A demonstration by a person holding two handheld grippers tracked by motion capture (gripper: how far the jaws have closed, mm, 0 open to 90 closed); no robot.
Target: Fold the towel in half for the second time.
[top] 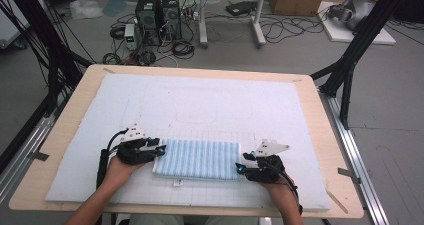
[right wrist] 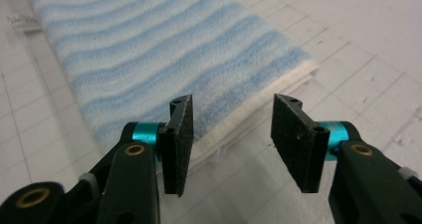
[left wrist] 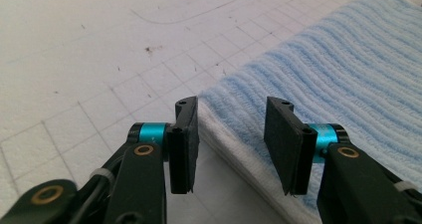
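A folded towel point(top: 197, 159) with blue and white stripes lies flat near the front of the white gridded mat point(top: 200, 100). My left gripper point(top: 161, 149) sits at the towel's left end and my right gripper point(top: 241, 164) at its right end. In the left gripper view the left gripper point(left wrist: 231, 144) is open, and the towel's point(left wrist: 348, 69) white hem runs under the gap without touching the pads. In the right gripper view the right gripper point(right wrist: 231, 139) is open just short of the towel's point(right wrist: 149, 50) end edge, with nothing between its jaws.
The mat covers a wooden table point(top: 325, 135) with a narrow bare border. A small white tag point(top: 176, 183) lies by the towel's front edge. Black frame posts point(top: 350, 60) stand at both sides, and computers point(top: 157, 15) and cables are on the floor beyond.
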